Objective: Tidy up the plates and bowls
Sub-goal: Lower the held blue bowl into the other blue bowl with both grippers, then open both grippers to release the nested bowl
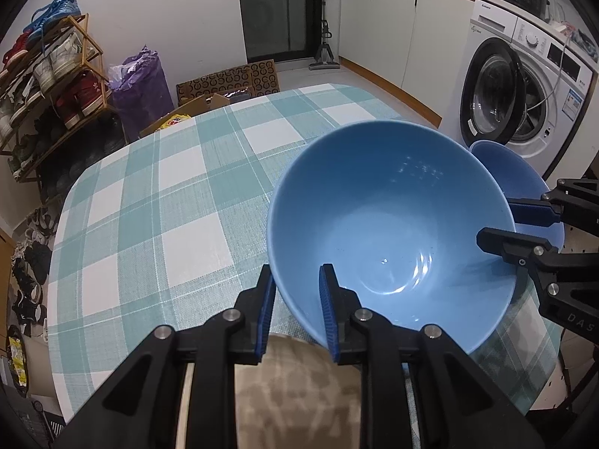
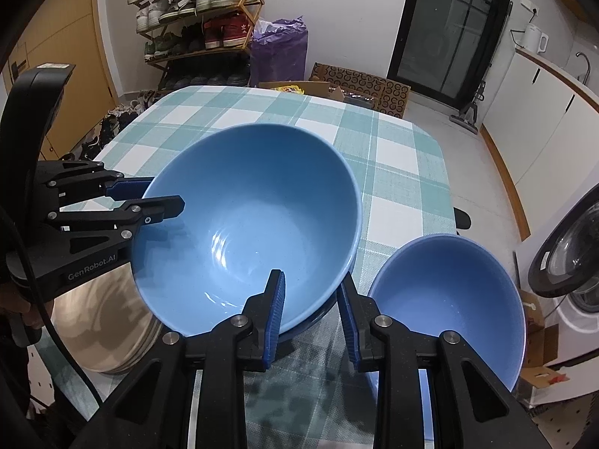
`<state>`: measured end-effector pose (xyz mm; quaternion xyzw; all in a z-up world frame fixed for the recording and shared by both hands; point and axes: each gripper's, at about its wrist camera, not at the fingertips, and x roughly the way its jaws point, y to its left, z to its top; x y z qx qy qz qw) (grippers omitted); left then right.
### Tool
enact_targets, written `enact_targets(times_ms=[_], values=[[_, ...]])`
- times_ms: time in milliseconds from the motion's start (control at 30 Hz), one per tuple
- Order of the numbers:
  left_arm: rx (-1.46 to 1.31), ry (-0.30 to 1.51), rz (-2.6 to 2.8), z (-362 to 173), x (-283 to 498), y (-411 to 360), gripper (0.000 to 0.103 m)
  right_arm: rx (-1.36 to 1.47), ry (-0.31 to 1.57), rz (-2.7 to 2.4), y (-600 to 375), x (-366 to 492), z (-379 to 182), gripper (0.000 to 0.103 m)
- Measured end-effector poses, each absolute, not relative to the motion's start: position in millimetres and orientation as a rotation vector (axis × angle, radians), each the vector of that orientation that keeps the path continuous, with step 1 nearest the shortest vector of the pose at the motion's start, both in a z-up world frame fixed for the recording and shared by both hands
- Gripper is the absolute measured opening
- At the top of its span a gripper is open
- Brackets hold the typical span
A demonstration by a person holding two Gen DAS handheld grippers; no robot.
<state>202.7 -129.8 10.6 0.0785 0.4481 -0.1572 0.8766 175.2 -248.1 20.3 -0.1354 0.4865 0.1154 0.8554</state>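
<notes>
A large light-blue bowl (image 1: 393,224) (image 2: 247,217) is over the checked tablecloth (image 1: 149,205) (image 2: 397,187). My left gripper (image 1: 297,280) (image 2: 157,196) is shut on the bowl's rim, one pad inside and one outside. My right gripper (image 2: 312,284) (image 1: 501,224) is shut on the rim at the opposite side in the same way. A darker blue edge (image 2: 318,318) shows under the large bowl; what it belongs to is hidden. A small blue bowl (image 2: 449,299) (image 1: 524,176) stands close beside the large one, at the table's right edge.
A shiny metal dish (image 2: 105,321) (image 1: 299,381) lies at the table's near edge under the left gripper. A washing machine (image 1: 524,93) with its door open stands to the right. A shoe rack (image 1: 48,75), a purple bag (image 1: 142,86) and cardboard boxes (image 2: 359,86) stand beyond the table.
</notes>
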Motion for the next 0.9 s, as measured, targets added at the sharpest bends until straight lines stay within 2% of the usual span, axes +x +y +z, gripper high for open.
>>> enact_targets(times_ms=[200,433,600,667,767,833,867,900], values=[[0.162,0.926,-0.337,12.4,201.7,-130.2,0.025,-0.295,1.027,0.237,-247.3,177.0,18.3,0.031],[0.158,0.918,-0.345,14.8,198.2,-128.6,0.040,-0.304,1.022,0.230,-248.4,176.4,19.7,0.034],[0.131,0.912,-0.346,17.7,198.0,-123.4,0.045,-0.299,1.001,0.236,-252.0,172.2,25.4,0.043],[0.121,0.909,-0.352,19.7,196.6,-121.7,0.052,-0.296,0.994,0.239,-252.9,170.7,27.2,0.047],[0.112,0.906,-0.361,22.2,193.7,-120.5,0.053,-0.284,0.985,0.246,-253.4,169.7,28.8,0.050],[0.105,0.907,-0.363,22.9,192.4,-119.4,0.057,-0.269,0.980,0.250,-254.8,168.5,29.4,0.058],[0.098,0.906,-0.366,23.2,191.6,-118.4,0.067,-0.259,0.975,0.253,-255.6,167.5,30.2,0.067],[0.093,0.903,-0.364,23.9,190.5,-117.6,0.072,-0.246,0.966,0.256,-256.5,166.0,31.5,0.074]])
